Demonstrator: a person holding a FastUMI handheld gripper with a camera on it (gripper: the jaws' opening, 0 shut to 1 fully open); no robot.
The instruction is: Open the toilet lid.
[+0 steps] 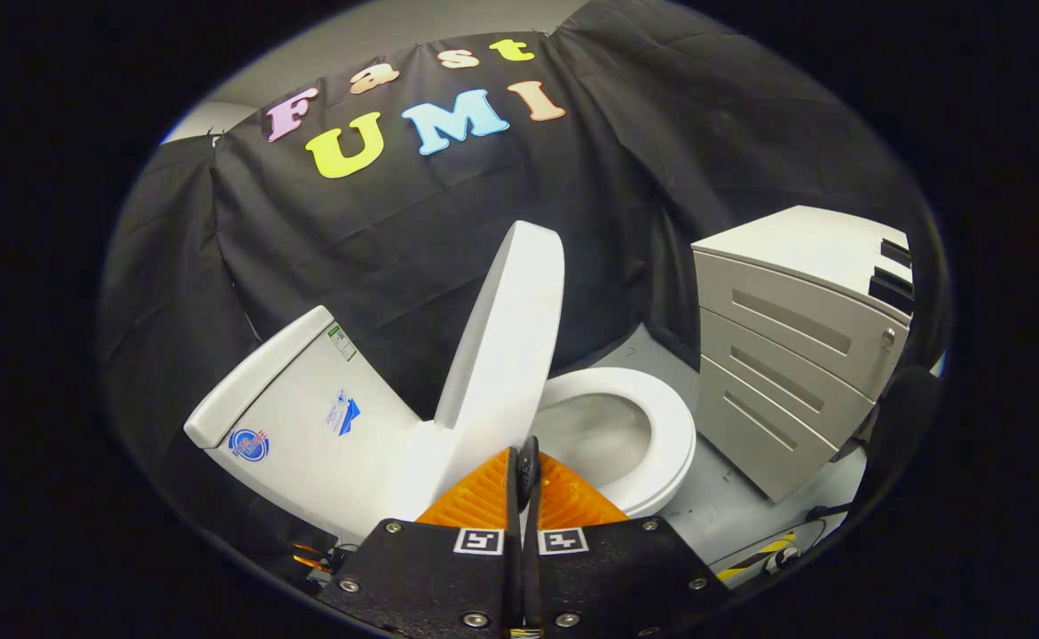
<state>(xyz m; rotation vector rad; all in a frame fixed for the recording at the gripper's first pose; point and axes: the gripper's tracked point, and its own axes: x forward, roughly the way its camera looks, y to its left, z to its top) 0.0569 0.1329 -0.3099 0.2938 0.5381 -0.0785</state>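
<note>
Toilet lid (506,342): raised steeply, near upright, just ahead of the fingers, between tank (306,417) and seat (652,435); bowl exposed.
Hand-held gripper (526,466): fingers closed together, empty, at the lid's base edge, likely for pushing.
Drawer cabinet (794,355): beside the toilet, apart.
</note>
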